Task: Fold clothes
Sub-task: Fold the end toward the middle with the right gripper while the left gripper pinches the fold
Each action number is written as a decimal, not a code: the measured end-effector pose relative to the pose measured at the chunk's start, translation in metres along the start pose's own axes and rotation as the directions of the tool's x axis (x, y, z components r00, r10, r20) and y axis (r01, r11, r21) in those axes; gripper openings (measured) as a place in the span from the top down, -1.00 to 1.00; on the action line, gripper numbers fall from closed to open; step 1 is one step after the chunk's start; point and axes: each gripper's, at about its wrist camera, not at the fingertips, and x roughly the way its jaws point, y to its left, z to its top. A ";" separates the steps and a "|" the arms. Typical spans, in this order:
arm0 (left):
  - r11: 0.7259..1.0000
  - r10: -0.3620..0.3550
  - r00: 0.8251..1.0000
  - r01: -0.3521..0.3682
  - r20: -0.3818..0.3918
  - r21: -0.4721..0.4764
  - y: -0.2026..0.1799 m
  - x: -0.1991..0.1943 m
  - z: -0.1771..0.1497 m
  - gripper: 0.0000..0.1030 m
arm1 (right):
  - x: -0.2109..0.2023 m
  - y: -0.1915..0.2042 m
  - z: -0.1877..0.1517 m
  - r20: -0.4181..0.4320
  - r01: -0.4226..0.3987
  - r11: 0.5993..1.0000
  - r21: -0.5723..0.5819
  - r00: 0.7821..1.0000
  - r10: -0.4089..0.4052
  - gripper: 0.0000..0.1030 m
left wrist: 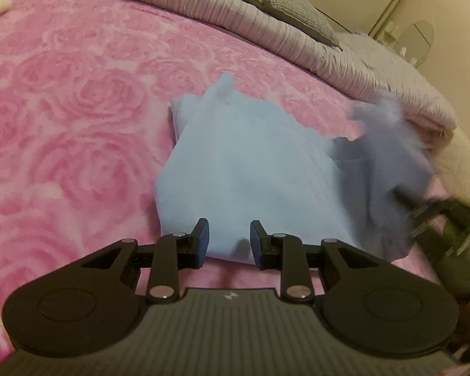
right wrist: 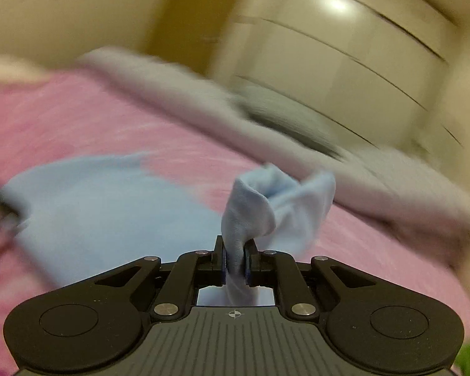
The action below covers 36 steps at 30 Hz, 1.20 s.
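Note:
A light blue garment (left wrist: 250,163) lies partly folded on the pink rose-patterned blanket (left wrist: 78,109). My left gripper (left wrist: 229,239) hovers at the garment's near edge, open, its blue pads (left wrist: 203,241) apart with flat cloth showing between them but not pinched. In the right wrist view my right gripper (right wrist: 235,260) is shut on a bunched fold of the blue garment (right wrist: 266,200), which sticks up past the fingertips. The rest of the garment (right wrist: 94,206) spreads to the left, blurred. In the left wrist view the right gripper (left wrist: 423,216) shows blurred at the right, lifting the garment's right side.
A lilac ribbed bedspread (left wrist: 235,9) is bunched along the far side of the bed, with a grey pillow (left wrist: 285,6) on it. Cream wardrobe doors (right wrist: 344,62) stand behind. The bed's edge drops off at the right (left wrist: 454,144).

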 end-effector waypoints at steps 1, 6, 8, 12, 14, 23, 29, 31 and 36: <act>1.000 -0.006 1.000 0.006 -0.001 -0.011 0.002 -0.001 0.000 0.54 | 0.005 0.016 -0.003 -0.031 -0.039 0.998 -0.046 0.999 0.038 0.79; 0.998 -0.019 1.000 0.018 -0.008 -0.052 0.004 -0.006 -0.003 0.54 | 0.010 0.061 -0.019 -0.089 -0.092 0.969 -0.230 0.993 0.073 0.41; 0.997 -0.030 0.999 0.029 -0.011 -0.073 0.002 -0.009 -0.003 0.53 | 0.001 0.049 -0.021 -0.081 -0.124 0.972 -0.198 0.991 0.110 0.31; 0.982 -0.133 0.991 0.131 -0.007 -0.137 -0.005 -0.013 -0.003 0.50 | -0.024 0.011 -0.020 -0.048 -0.200 0.979 -0.029 0.979 0.199 -0.08; 0.965 -0.196 0.981 0.192 -0.006 -0.176 -0.008 -0.013 -0.003 0.47 | -0.035 -0.015 -0.015 -0.026 -0.222 0.968 0.118 0.974 0.226 -0.08; 0.836 -0.399 0.917 0.358 -0.015 -0.415 -0.010 0.051 0.009 0.43 | 0.008 -0.162 -0.131 0.006 -0.018 0.035 0.999 0.948 0.317 -0.07; 0.769 -0.462 0.887 0.398 -0.004 -0.500 -0.012 0.085 0.012 0.39 | 0.027 -0.156 -0.151 0.086 -0.024 -0.187 0.982 0.939 0.332 0.11; 0.751 -0.487 0.874 0.419 0.002 -0.511 -0.016 0.094 0.015 0.37 | 0.031 -0.153 -0.151 0.101 -0.030 -0.209 0.978 0.936 0.338 0.12; 0.816 -0.460 0.888 0.417 -0.012 -0.401 -0.031 0.101 0.024 0.66 | 0.043 -0.150 -0.150 0.126 -0.052 -0.209 0.977 0.926 0.357 0.12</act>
